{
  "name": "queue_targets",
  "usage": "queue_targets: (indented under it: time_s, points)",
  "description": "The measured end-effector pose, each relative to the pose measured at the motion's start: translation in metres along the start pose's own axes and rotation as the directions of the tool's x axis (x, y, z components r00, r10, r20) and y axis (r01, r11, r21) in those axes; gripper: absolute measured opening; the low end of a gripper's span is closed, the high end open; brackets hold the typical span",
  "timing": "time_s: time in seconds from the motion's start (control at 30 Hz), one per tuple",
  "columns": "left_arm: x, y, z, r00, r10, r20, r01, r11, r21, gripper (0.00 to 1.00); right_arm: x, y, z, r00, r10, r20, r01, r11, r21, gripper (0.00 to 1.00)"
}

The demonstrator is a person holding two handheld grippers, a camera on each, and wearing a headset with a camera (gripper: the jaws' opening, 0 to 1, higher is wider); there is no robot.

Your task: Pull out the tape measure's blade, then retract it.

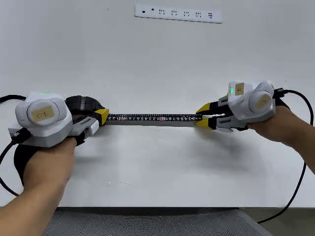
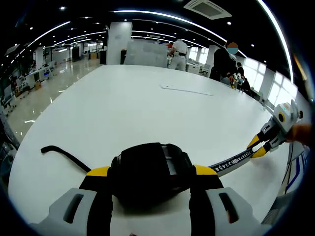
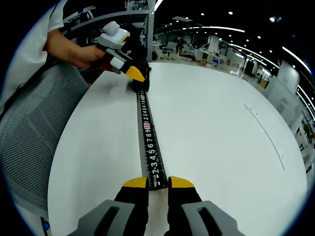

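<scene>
A white workbench (image 1: 157,64) carries a white power strip (image 1: 178,13) (a row of sockets facing up) lying flat near its far edge, well apart from a black cable (image 2: 64,155) that trails across the left side.

The table (image 1: 147,167) is smooth and white with a faint sheen. The tape measure case (image 2: 151,169) looks like matt black plastic, possibly rubber-coated; its blade (image 1: 155,118) is dark and semi-gloss. The left gripper (image 1: 96,119) and right gripper (image 1: 202,116) have smooth white plastic shells. At six o'clock in the head view lies grey woven mesh (image 1: 147,223).
</scene>
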State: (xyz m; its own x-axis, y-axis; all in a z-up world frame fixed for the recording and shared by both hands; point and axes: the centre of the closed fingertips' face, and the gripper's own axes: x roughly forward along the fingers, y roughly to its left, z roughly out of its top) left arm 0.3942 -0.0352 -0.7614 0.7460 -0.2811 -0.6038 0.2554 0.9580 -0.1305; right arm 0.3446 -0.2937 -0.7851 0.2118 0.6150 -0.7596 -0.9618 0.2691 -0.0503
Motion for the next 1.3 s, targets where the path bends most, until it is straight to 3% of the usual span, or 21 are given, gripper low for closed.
queue_targets:
  time_s: [0.43, 1.3]
  points:
    - [0.0, -0.001, 0.001, 1.0, -0.009, -0.004, 0.009, 1.0, -0.012, 0.58, 0.013, 0.004, 0.019, 0.999, 0.027, 0.035, -0.028, 0.999, 0.022, 0.1]
    - [-0.002, -0.001, 0.001, 0.9997, -0.024, -0.001, 0.024, 0.999, -0.047, 0.58, 0.027, 0.006, 0.036, 0.9977, 0.05, 0.046, -0.051, 0.998, 0.025, 0.1]
